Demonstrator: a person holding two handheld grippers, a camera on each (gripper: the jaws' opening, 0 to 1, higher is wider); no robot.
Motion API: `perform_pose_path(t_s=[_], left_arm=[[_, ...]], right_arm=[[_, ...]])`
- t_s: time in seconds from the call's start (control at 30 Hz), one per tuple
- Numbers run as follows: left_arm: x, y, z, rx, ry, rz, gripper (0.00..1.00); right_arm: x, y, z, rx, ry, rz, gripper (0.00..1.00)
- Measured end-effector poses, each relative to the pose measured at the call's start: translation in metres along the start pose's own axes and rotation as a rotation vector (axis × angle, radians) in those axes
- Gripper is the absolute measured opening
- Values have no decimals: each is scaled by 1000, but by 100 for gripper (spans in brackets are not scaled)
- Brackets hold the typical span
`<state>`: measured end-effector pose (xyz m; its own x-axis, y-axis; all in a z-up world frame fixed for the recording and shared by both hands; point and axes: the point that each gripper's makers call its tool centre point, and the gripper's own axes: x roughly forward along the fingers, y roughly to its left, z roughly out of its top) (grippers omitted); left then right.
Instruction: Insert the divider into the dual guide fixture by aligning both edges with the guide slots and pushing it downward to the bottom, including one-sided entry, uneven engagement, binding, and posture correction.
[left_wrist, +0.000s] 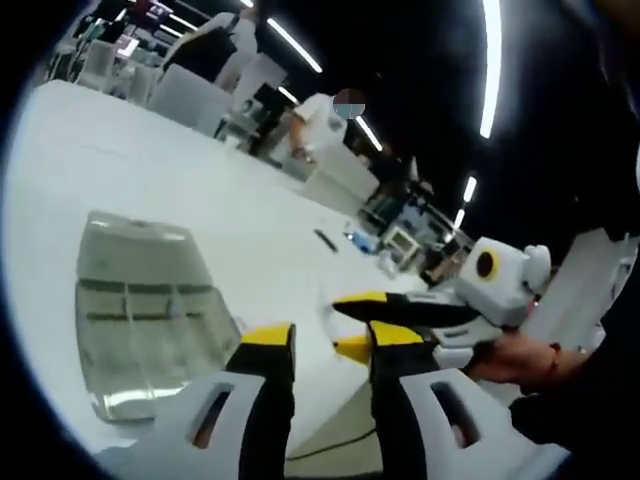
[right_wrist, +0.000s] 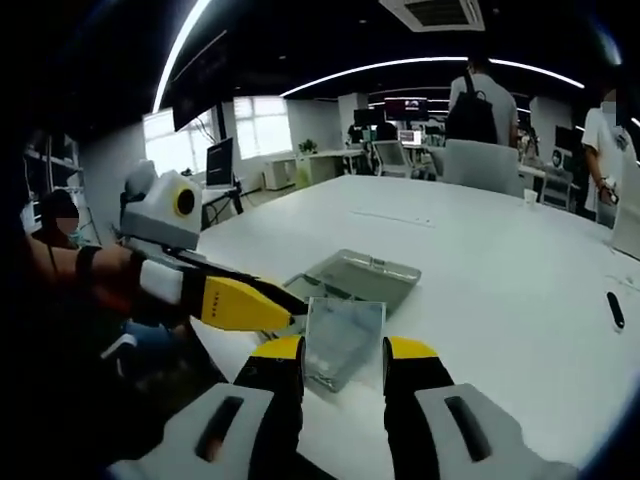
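Observation:
The dual guide fixture (left_wrist: 140, 320) is a clear, shallow rectangular tray lying flat on the white table (left_wrist: 200, 180). In the right gripper view the fixture (right_wrist: 365, 268) sits just beyond the jaws. A transparent divider (right_wrist: 343, 340) stands face-on between the yellow tips of my right gripper (right_wrist: 343, 352), which is shut on its two side edges, above the table and short of the fixture. In the left gripper view the right gripper (left_wrist: 356, 322) reaches in from the right. My left gripper (left_wrist: 332, 338) is open and holds nothing. Its yellow jaw ends close by the divider's left edge.
A small black object (right_wrist: 615, 310) lies on the table at the far right. The table's near edge runs under both grippers, with a thin cable (left_wrist: 330, 445) below it. People, chairs (right_wrist: 480, 160) and desks with monitors stand beyond the far side.

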<state>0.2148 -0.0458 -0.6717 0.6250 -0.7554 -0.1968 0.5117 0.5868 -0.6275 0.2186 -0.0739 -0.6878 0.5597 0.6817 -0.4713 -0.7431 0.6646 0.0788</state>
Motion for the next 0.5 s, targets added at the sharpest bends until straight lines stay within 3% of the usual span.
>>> perform_pose_path(t_s=[0.4, 0.5], left_arm=[[-5, 7, 6, -51, -34, -6, 7], [-5, 8, 4, -31, -20, -6, 3]], right_arm=[[3, 11, 9, -12, -17, 15, 26], [4, 14, 8, -24, -12, 18, 26]])
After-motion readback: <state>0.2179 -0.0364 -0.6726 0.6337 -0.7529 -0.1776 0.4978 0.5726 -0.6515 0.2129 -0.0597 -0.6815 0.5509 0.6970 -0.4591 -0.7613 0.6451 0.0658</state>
